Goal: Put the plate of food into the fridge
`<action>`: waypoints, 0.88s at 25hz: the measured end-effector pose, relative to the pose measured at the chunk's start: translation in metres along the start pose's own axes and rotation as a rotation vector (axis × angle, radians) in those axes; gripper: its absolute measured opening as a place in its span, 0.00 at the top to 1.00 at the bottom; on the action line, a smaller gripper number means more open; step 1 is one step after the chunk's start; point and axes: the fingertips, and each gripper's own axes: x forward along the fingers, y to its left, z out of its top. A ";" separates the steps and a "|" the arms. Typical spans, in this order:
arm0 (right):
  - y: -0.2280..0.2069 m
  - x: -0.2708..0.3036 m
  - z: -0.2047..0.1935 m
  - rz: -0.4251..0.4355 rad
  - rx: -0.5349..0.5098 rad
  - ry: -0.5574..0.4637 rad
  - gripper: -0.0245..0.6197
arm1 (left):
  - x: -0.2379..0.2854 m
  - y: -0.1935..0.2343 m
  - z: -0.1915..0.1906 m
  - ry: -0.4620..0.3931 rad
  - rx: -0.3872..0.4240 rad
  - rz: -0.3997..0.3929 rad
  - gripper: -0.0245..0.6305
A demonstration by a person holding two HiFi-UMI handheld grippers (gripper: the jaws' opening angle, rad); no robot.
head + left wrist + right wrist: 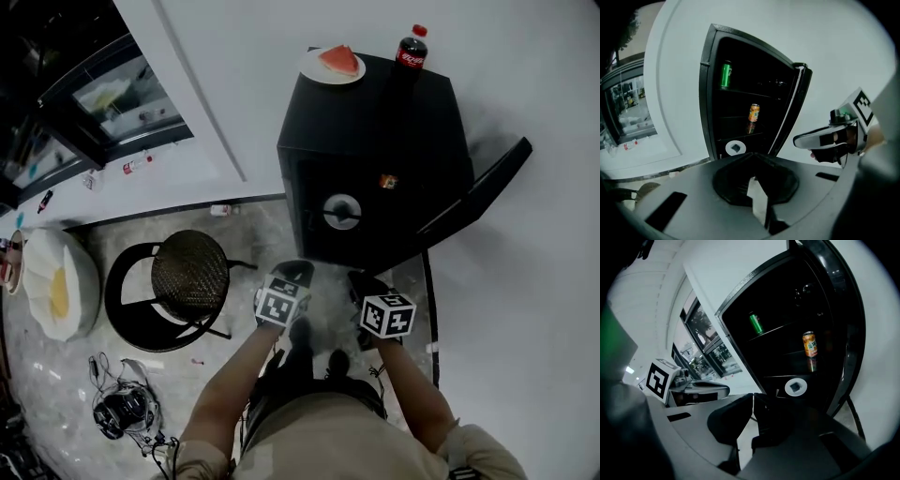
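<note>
Fingers (733,183) closed, plate (333,67) well apart, atop fridge (375,141)

The fridge (375,159) stands before me, its door (478,192) swung out to the right. On top sit the plate (332,67) and, right of it, a bottle (410,52). Inside, the upper can (726,74) sits a shelf above the lower can (754,113). A stool (190,274) stands left of the fridge.

In the head view the inside of the fridge (375,112) is nearly black, and its shelves are hard to make out. The print on the green can (726,74) and the orange can (753,112) is too small to read. The person's arms (230,389) and trunk are cut off at the bottom edge.
</note>
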 end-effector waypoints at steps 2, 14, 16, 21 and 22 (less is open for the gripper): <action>0.003 -0.008 0.009 -0.004 -0.049 -0.029 0.93 | -0.006 -0.002 0.008 -0.020 0.007 0.016 0.95; 0.012 -0.067 0.040 -0.010 -0.308 -0.105 0.93 | -0.022 -0.047 0.037 -0.117 0.051 0.031 0.95; 0.009 -0.077 0.040 -0.013 -0.323 -0.109 0.93 | -0.023 -0.057 0.039 -0.123 0.072 0.029 0.95; 0.008 -0.093 0.027 0.011 -0.314 -0.093 0.93 | -0.026 -0.068 0.034 -0.108 0.180 0.087 0.95; 0.009 -0.095 0.023 0.016 -0.317 -0.088 0.93 | -0.028 -0.070 0.034 -0.108 0.189 0.092 0.95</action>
